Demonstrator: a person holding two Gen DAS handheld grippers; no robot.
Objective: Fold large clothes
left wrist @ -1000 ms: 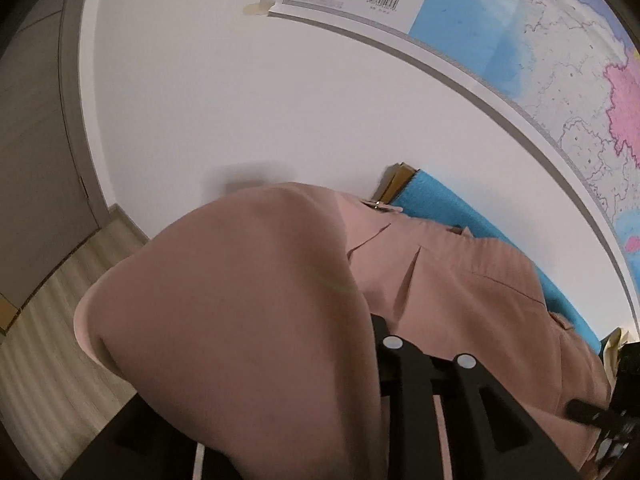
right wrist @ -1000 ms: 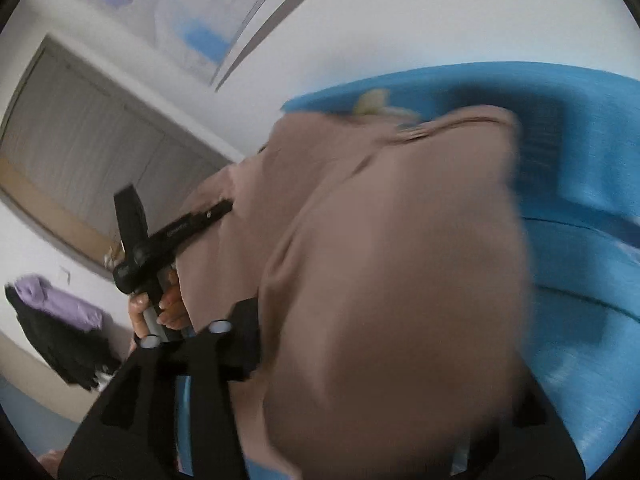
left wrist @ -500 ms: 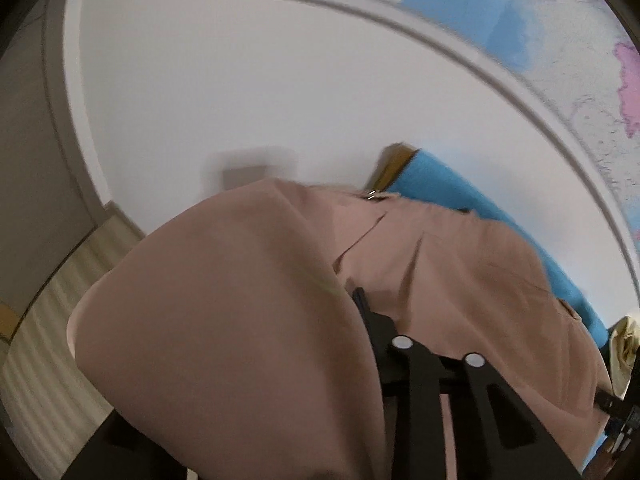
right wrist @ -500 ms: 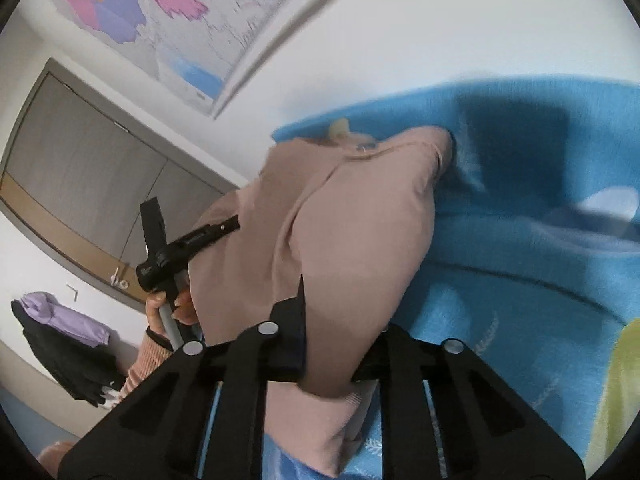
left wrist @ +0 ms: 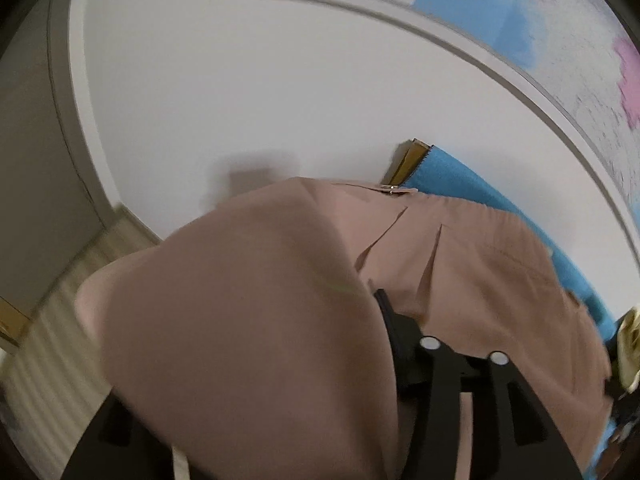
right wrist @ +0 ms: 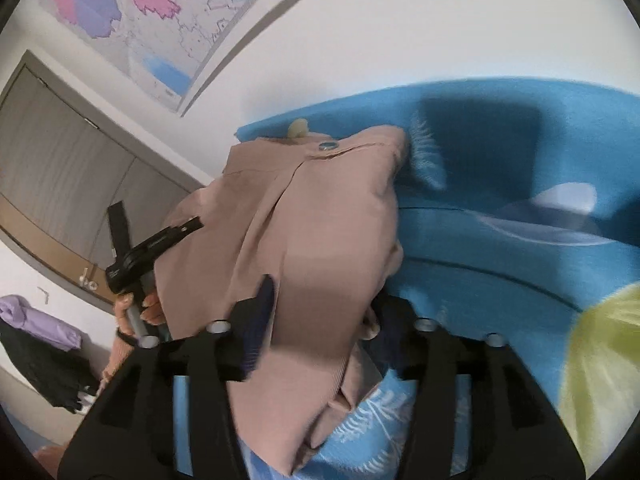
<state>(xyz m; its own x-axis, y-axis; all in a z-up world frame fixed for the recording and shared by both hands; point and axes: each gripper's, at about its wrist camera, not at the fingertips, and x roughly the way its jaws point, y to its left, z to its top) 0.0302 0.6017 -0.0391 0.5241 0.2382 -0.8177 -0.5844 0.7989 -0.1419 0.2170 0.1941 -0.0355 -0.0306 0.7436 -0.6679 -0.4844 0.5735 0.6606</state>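
A large dusty-pink garment [left wrist: 460, 264] lies on a blue blanket [left wrist: 460, 176], its waistband with a metal snap [right wrist: 329, 145] at the far end. A fold of it drapes over my left gripper [left wrist: 320, 344] and hides the left finger; the jaws look shut on the cloth. In the right wrist view the pink garment [right wrist: 312, 220] lies between the spread fingers [right wrist: 256, 312] of my right gripper [right wrist: 320, 320], which stands open with the cloth loose between them. The left gripper [right wrist: 156, 244] shows there in a hand at the garment's left side.
A wall map [left wrist: 540, 20] hangs on the white wall behind. A yellow-green cloth [right wrist: 600, 360] lies on the blue blanket [right wrist: 520, 160] at right. Grey wardrobe doors [right wrist: 60, 160] and hanging purple and black clothes [right wrist: 36, 332] are at left. Wooden floor [left wrist: 48, 340] shows lower left.
The right gripper's jaws have spread apart and the pink fold has dropped lower onto the blanket. The left gripper has lowered slightly with its fold still draped over it.
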